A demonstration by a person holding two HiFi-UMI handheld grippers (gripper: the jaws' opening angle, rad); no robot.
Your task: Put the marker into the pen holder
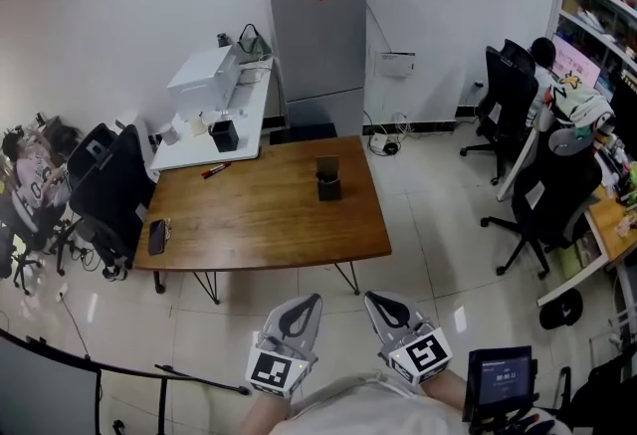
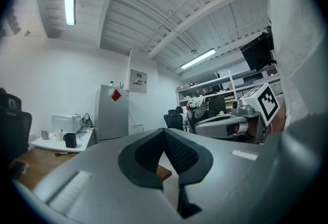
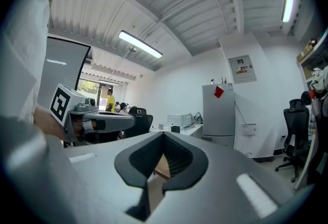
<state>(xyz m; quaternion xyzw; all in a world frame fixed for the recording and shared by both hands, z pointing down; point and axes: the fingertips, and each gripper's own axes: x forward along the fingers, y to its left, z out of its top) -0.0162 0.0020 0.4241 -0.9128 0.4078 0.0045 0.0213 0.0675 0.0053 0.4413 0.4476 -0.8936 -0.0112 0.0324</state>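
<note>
One red marker (image 1: 216, 170), wooden table (image 1: 259, 224), perhaps mesh holder (image 1: 328, 186)

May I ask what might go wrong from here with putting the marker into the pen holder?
The marker lies near the wooden table's far edge; a nudge might roll it off. The left gripper and right gripper are shut and short of the table, so they must open first. The pen holder may tip.

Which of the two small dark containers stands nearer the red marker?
The black container on the white side table, just beyond the red marker. The other dark container stands apart on the brown wooden table.
</note>
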